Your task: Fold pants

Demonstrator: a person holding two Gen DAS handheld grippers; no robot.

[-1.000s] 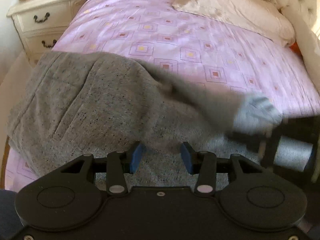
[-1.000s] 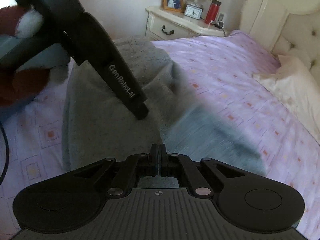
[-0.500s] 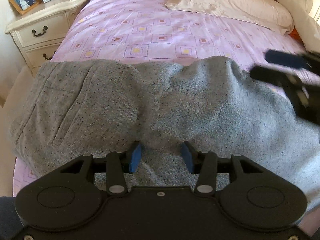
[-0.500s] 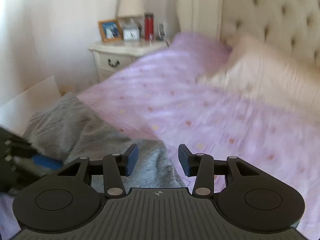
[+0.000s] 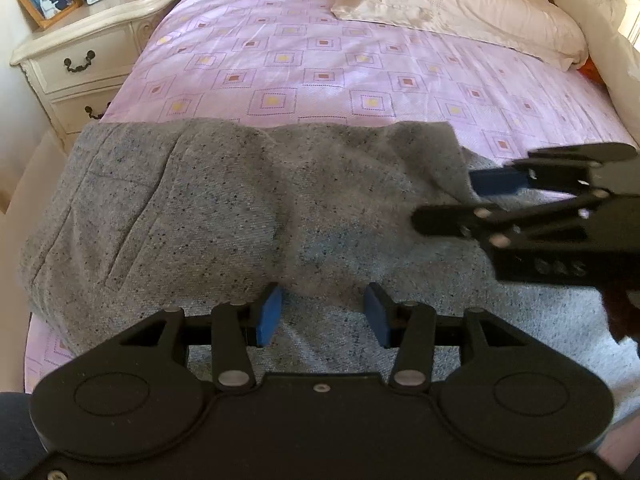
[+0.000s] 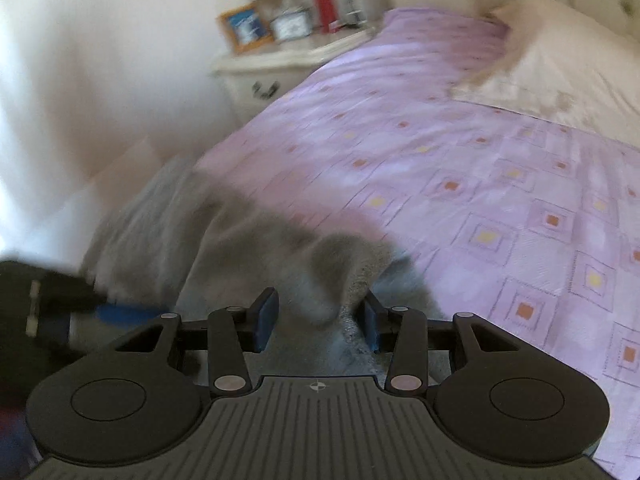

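Right gripper [image 6: 316,318] swung back over folded edge since half second ago, jaws apart, nothing gripped; view blurred, perhaps brushing fabric. Left gripper [image 5: 323,314] also wide, empty, hovering over near layer. Grey pants [image 5: 240,208] lie doubled across bed [image 5: 320,60], likely released to settle. Pillow [image 5: 460,4] beyond

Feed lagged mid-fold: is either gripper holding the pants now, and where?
Nothing is held. The left gripper and right gripper both have their jaws apart over the grey pants, which lie folded over on the bed.
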